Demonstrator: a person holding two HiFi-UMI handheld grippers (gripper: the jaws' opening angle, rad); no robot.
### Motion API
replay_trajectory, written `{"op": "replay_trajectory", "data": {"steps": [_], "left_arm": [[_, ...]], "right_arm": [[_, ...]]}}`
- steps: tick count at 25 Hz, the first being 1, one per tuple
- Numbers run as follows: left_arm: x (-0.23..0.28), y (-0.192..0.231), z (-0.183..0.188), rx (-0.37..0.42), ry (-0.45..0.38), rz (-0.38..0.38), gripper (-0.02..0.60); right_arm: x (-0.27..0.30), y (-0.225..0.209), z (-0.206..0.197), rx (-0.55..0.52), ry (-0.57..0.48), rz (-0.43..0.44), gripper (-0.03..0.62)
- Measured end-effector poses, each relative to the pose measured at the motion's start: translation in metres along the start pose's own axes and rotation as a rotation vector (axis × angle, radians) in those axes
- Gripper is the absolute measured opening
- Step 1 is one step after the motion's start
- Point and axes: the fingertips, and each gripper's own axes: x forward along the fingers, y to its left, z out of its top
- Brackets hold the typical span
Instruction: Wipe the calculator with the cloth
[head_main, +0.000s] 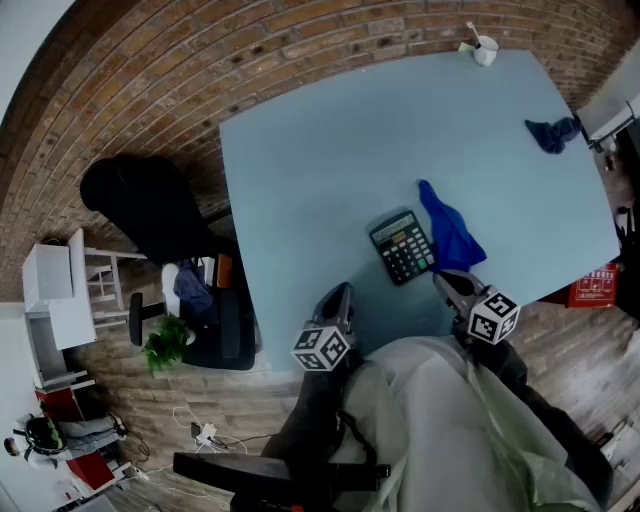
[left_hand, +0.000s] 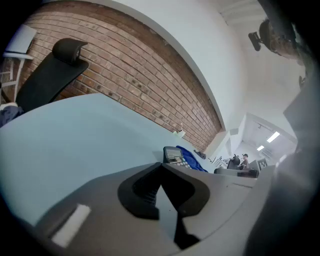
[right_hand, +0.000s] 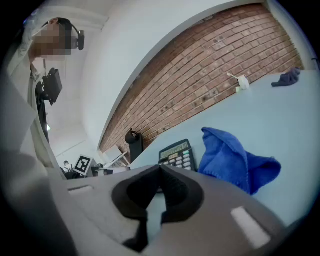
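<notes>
Hovering at the near edge of the pale blue table (head_main: 320, 170), both pairs of tongs are clenched tight and empty: the left tongs (head_main: 340, 292) and the right tongs (head_main: 446, 281) each show their dark pads pressed together with nothing caught between them. And there's the target, the black rectangular calculator with pale keys (head_main: 403, 246), lying flat and a little skewed, just beyond the two tips and between them. Right beside the calculator, against its right edge, sits the crumpled bright blue terry cloth (head_main: 450, 232), bunched up into a ridge, and I can't quite tell whether its hem laps onto the casing. The right tongs are the nearer pair to the cloth, the left tongs well clear on the calculator's other side. No wiping under way yet, by my reading; the cloth hasn't even been picked up. Now, the dangers. Shut tongs driven into that cloth would only shove it along, so they need to part first. A pinch taken too near the calculator could snag the casing and drag it. And once the rubbing starts, a light, loose calculator may skate on that smooth table unless the left tongs pin it down.
</notes>
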Motion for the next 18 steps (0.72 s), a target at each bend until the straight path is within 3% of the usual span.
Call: {"op": "replay_trajectory", "data": {"steps": [4,8,12,14,15,16,18], "left_arm": [[0.010,-0.016,0.014,0.056,-0.033,-0.028,0.006],[0.033,-0.030,0.042,-0.014,-0.105,-0.079,0.006],[0.063,-0.029,0.043,0.071,-0.038,-0.112,0.008],[0.083,-0.027,0.044,0.136,0.004,-0.125,0.008],[0.094,-0.029,0.045,0.167,0.024,-0.134,0.082],[0.105,-0.032,0.045,0.196,0.044,-0.145,0.222],[0.125,-0.037,0.045,0.257,0.080,-0.157,0.261]], "right_arm": [[-0.001,0.000,0.002,-0.054,0.006,0.011,0.002],[-0.005,0.001,-0.001,-0.085,0.027,0.019,0.002],[-0.019,0.004,0.008,-0.131,-0.024,0.016,0.002],[-0.027,-0.004,0.018,-0.185,-0.049,-0.034,0.002],[-0.032,-0.011,0.022,-0.221,-0.050,-0.073,0.002],[-0.036,-0.019,0.026,-0.255,-0.048,-0.113,0.003],[-0.043,-0.036,0.034,-0.285,-0.052,-0.183,0.033]]}}
